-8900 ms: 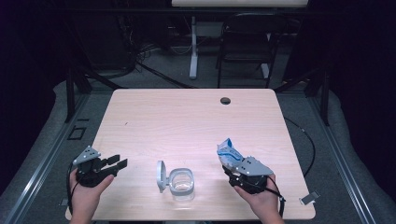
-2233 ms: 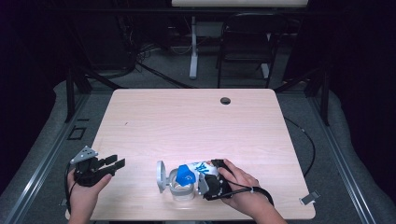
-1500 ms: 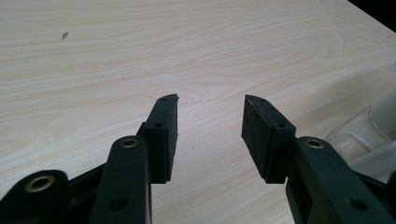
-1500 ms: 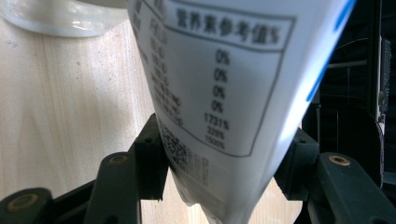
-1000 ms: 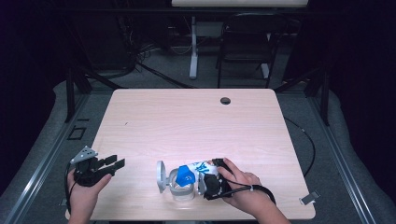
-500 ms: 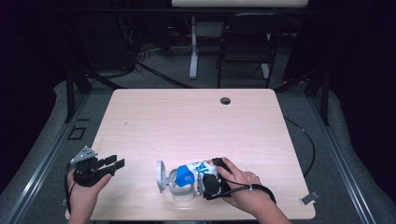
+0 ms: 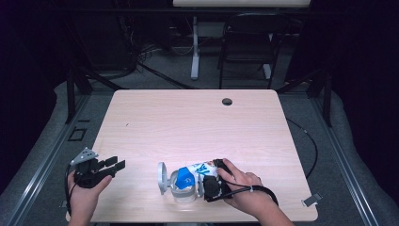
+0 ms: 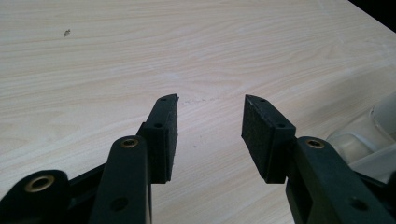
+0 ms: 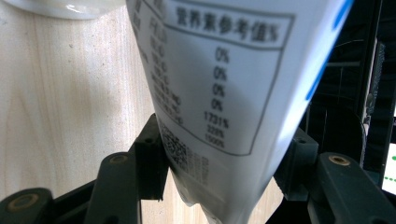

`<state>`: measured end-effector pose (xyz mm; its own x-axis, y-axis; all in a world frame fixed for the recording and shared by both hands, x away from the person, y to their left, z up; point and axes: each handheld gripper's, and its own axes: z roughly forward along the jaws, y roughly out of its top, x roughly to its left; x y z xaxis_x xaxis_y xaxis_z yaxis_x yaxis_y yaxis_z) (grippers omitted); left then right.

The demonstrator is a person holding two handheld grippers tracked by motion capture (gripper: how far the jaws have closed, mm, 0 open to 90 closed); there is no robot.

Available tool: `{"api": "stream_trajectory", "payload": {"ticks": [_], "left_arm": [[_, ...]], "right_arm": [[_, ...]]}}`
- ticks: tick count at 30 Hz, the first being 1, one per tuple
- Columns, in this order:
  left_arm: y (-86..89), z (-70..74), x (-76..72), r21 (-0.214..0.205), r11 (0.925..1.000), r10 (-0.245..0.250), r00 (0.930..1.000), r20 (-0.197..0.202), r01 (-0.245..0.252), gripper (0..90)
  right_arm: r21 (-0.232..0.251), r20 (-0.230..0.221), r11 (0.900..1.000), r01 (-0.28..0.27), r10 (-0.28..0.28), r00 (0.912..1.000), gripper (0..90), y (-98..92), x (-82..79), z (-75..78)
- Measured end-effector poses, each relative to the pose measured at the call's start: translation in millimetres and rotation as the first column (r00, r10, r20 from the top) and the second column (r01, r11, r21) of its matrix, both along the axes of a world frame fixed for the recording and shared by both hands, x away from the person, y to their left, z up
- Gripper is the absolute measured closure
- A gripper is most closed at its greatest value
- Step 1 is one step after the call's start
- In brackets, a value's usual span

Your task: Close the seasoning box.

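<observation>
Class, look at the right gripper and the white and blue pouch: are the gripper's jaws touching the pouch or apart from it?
Touching. In the right gripper view, both jaws of the right gripper press against the sides of the pouch, pinching it between them.

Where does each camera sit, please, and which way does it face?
High view: above the person's side, looking forward and down on the table; both forearms show, the right tool holding a bag over a jar.
Left gripper view: rides the left tool, looking along open jaws over the table.
Right gripper view: rides the right tool, jaws clamping the bag.
Shared: the bag and the table.
</observation>
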<state>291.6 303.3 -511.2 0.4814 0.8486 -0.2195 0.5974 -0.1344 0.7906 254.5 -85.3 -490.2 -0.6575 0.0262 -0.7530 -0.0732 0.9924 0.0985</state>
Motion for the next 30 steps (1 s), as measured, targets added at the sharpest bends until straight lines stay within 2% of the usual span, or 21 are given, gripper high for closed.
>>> {"api": "stream_trajectory", "payload": {"ticks": [8,21,25,26,30], "left_arm": [[0.1,0.1,0.0,0.0,1.0,0.0,1.0,0.001,0.0,56.6],[0.3,-0.1,0.1,0.0,1.0,0.002,1.0,0.001,-0.002,56.6],[0.5,-0.2,0.1,0.0,1.0,0.003,1.0,0.0,-0.003,56.6],[0.6,-0.4,0.2,0.0,1.0,0.003,1.0,0.0,-0.003,56.6],[0.9,-0.5,0.2,-0.001,1.0,0.005,1.0,0.0,-0.005,56.6]], "right_arm": [[-0.004,0.002,1.0,-0.005,0.005,1.0,45.8,0.0,0.3,-0.8],[-0.057,0.03,0.9983,-0.005,0.006,0.9995,45.9,1.0,-0.9,-0.4],[-0.061,0.04,0.9979,-0.021,0.023,0.9989,45.9,1.2,-0.6,-0.8],[-0.076,0.046,0.9969,-0.02,0.023,0.9987,46.0,1.7,-0.9,0.4],[-0.076,0.046,0.9968,-0.024,0.028,0.9986,46.0,1.7,-0.8,0.0]]}}
